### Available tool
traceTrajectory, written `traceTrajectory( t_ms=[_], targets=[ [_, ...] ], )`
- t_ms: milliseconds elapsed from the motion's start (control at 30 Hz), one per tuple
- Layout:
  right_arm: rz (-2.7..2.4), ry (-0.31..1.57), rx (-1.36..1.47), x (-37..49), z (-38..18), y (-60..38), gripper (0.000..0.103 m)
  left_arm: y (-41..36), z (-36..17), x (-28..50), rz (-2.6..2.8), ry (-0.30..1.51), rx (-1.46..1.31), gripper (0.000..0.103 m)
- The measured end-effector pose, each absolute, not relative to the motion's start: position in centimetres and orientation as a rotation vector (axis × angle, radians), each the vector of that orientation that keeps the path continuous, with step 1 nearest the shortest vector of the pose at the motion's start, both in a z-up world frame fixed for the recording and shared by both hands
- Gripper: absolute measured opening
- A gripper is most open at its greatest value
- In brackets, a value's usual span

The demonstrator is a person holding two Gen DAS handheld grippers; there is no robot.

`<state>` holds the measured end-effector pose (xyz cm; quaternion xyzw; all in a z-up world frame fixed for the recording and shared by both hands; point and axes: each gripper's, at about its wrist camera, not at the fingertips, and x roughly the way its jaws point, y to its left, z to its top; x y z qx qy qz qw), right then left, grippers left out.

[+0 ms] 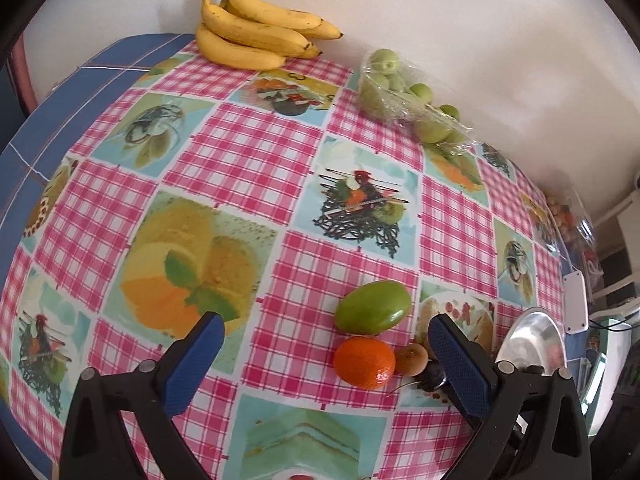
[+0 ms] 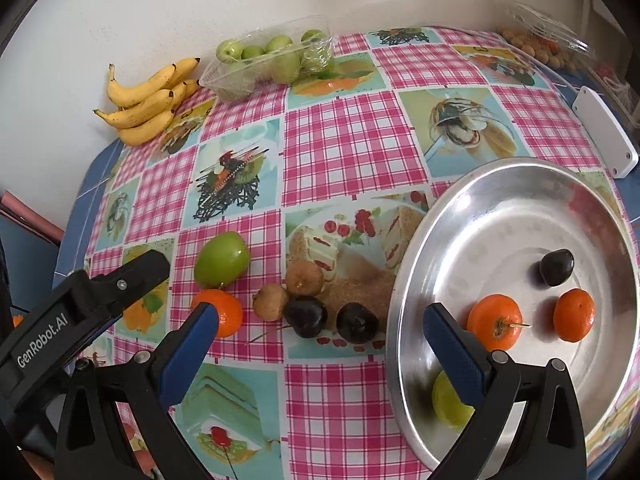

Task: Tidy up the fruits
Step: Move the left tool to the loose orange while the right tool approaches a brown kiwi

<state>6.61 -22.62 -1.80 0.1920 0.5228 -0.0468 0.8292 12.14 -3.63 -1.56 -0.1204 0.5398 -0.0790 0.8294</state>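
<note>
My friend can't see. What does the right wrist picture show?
A silver tray holds two oranges, a dark fruit and a green fruit. Beside it on the checkered tablecloth lie more loose fruits, with bananas by the wall. The open right gripper hovers in front.

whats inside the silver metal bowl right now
In the round silver metal bowl: two orange tangerines, one dark plum-like fruit, and a yellow-green fruit partly hidden behind the right hand-held gripper finger, so its full shape is unclear.
</note>
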Motion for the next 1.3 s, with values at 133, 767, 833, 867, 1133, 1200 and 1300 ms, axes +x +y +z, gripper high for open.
traceTrajectory(
  t_ms=[133,767,833,867,1133,1200,1300],
  targets=[
    [-0.113,1.106,0.417,6.5,-1.8,-22.9,0.102,-3.7,-1.9,12.2,-0.196,1.172,-0.285,0.103],
    [-0.116,1.114,0.430,6.5,-2.0,-23.4,0.102,-5.0,-1.4,12.0,-0.270,1.128,-0.271,0.103],
    [-0.113,1.117,0.433,6.6,-2.1,-23.4,0.102,-5.2,-1.0,11.9,-0.269,1.110,-0.245,0.103],
    [-0.107,1.122,0.440,6.6,-2.2,-23.4,0.102,-5.3,-0.9,12.0,-0.263,1.109,-0.230,0.103],
    [-0.069,1.125,0.443,6.8,-2.2,-23.0,0.089,-4.7,-1.8,12.3,-0.234,1.157,-0.244,0.096],
    [-0.095,1.128,0.418,6.8,-2.2,-23.0,0.081,-4.9,-2.1,12.3,-0.247,1.175,-0.255,0.090],
    [-0.107,1.126,0.417,6.7,-2.1,-23.3,0.074,-5.3,-2.8,12.3,-0.257,1.205,-0.271,0.083]
  ],
)
